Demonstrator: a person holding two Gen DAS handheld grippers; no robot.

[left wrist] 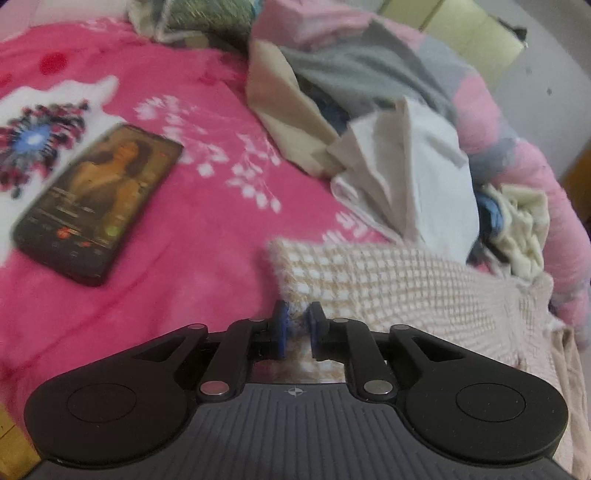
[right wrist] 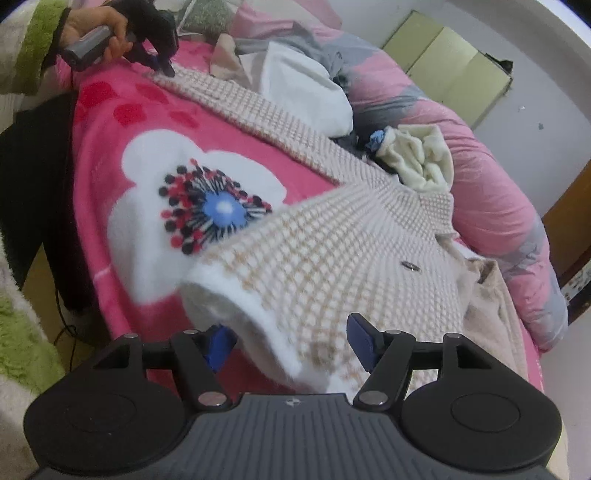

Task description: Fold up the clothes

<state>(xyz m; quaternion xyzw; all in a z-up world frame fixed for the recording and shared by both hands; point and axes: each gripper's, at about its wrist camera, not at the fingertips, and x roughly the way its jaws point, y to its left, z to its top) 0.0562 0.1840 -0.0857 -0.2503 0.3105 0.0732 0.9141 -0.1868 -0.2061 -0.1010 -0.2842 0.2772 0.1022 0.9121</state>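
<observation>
Left tool (left wrist: 297, 325) pinching the end of a sleeve of the checked knit sweater (left wrist: 388, 280), blue pads (left wrist: 279, 328) pressed together on the fabric; the right wrist view shows the same left tool (right wrist: 164, 66) at the far end of the stretched-out sleeve, gripped by a hand (right wrist: 96, 27) in a green and white fuzzy sleeve (right wrist: 35, 48). Right tool (right wrist: 291, 341) spread wide, blue pads (right wrist: 360, 341) either side of a white cuff, not closed on it; fabric blurred there. Sweater (right wrist: 332, 251) lies on the bed across a pink blanket (right wrist: 110, 155) with a big white flower print (right wrist: 207, 210), one sleeve running diagonally up to the left tool, body near the right tool, a small dark button (right wrist: 411, 266) on its front. Phone (left wrist: 98, 203) with lit screen flat on the pink blanket (left wrist: 207, 236), left of the sweater, well apart from it. Behind the sweater, a pile of unfolded clothes: white piece (left wrist: 410, 173), beige piece (left wrist: 284, 110), grey piece (left wrist: 354, 70), cream piece (right wrist: 421, 158). Pink and grey quilt (right wrist: 491, 192) bunched along the far edge of the bed. Yellow-green cabinet (right wrist: 450, 66) against the wall behind.
</observation>
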